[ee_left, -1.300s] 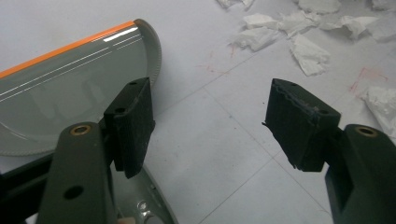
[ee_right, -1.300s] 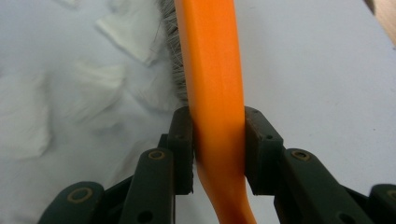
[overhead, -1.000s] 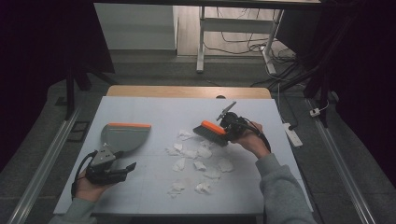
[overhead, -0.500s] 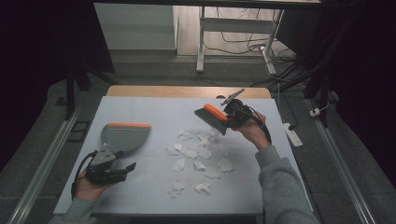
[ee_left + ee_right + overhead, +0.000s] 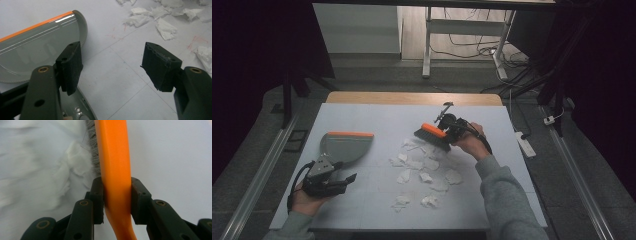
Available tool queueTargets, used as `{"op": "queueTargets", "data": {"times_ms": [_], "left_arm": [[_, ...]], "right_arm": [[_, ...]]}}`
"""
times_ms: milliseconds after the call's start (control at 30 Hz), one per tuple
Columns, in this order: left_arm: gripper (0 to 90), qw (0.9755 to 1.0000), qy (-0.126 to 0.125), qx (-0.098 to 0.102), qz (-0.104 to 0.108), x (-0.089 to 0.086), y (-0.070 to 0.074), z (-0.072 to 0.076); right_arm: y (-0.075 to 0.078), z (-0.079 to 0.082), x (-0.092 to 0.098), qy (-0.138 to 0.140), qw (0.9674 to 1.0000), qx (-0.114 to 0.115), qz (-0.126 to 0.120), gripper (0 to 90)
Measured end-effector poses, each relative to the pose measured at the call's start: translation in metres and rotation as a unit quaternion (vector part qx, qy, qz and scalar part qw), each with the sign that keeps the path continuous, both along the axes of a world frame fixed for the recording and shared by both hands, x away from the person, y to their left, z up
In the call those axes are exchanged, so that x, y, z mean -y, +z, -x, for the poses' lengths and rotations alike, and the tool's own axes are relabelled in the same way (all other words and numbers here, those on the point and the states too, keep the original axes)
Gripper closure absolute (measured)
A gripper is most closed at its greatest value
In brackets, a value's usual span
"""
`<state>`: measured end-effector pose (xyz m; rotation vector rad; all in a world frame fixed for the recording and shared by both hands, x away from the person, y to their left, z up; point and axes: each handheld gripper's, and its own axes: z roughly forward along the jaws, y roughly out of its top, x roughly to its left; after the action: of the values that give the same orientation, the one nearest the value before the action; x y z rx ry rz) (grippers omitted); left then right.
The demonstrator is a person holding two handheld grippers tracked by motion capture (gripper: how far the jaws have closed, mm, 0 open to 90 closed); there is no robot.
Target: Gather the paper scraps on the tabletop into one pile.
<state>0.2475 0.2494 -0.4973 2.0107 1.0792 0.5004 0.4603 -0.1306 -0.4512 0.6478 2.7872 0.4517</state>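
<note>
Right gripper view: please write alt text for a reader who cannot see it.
The right gripper is shut on an orange brush, one black jaw on each side of the handle. Grey bristles meet blurred white paper scraps on the pale table.

There is one tabletop [image 5: 362,200]. On it lies one grey dustpan [image 5: 346,146] with an orange edge. There is one brush [image 5: 432,135] with an orange back. There are two grippers, the left gripper [image 5: 343,179] and the right gripper [image 5: 447,131]. Each gripper has two black fingers [image 5: 71,66]. White paper scraps [image 5: 427,165] lie in a loose bunch, about a dozen, too crumpled to count exactly. Two hands hold the grippers.
</note>
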Motion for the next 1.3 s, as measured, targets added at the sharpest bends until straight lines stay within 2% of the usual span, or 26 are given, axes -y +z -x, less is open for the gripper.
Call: {"op": "queueTargets", "data": {"times_ms": [33,67,133,267,433,533,633,733,967,1100,1200,1300], "left_arm": [[33.3,1.0000,-0.001,0.000,0.000,0.000,0.000,0.000],[33.2,1.0000,-0.001,0.000,-0.001,0.001,0.000,0.000],[33.3,1.0000,-0.002,-0.001,-0.002,0.001,0.000,0.000],[33.2,1.0000,-0.003,0.000,-0.004,0.003,0.000,0.000],[33.3,1.0000,-0.001,-0.002,-0.003,0.002,-0.001,0.000],[33.3,1.0000,-0.002,-0.003,-0.004,0.002,-0.001,-0.001],[33.3,1.0000,-0.001,-0.002,-0.003,0.002,0.000,0.000],[33.4,1.0000,-0.001,-0.002,-0.003,0.002,0.000,0.000],[33.5,1.0000,0.000,-0.003,-0.001,0.000,-0.001,-0.001],[33.5,1.0000,0.000,-0.003,0.000,-0.002,-0.001,-0.001],[33.6,1.0000,0.002,-0.003,0.001,-0.005,-0.001,-0.001],[33.7,1.0000,0.004,-0.002,0.003,-0.005,-0.002,-0.002]], "right_arm": [[0.001,0.006,-0.001,0.012,0.9998,-0.015,-0.007,67.3],[0.002,0.012,-0.001,0.026,0.9994,-0.020,-0.013,67.3],[0.009,0.021,0.003,0.028,0.9993,-0.008,-0.024,67.2],[0.032,0.028,0.017,0.011,0.9959,0.009,-0.089,67.2],[0.055,0.033,0.028,0.009,0.9930,0.032,-0.114,67.2],[0.062,0.036,0.029,0.013,0.9913,0.032,-0.127,67.2],[0.063,0.038,0.024,0.019,0.9916,0.038,-0.122,67.2],[0.058,0.035,0.016,0.013,0.9926,0.046,-0.112,67.2],[0.038,0.002,-0.021,0.002,0.9954,0.067,-0.069,67.2],[0.022,-0.019,-0.041,-0.002,0.9970,0.071,-0.030,67.2],[0.011,-0.028,-0.051,0.005,0.9974,0.071,-0.009,67.2],[0.003,-0.029,-0.058,0.013,0.9974,0.070,0.007,67.2]]}}
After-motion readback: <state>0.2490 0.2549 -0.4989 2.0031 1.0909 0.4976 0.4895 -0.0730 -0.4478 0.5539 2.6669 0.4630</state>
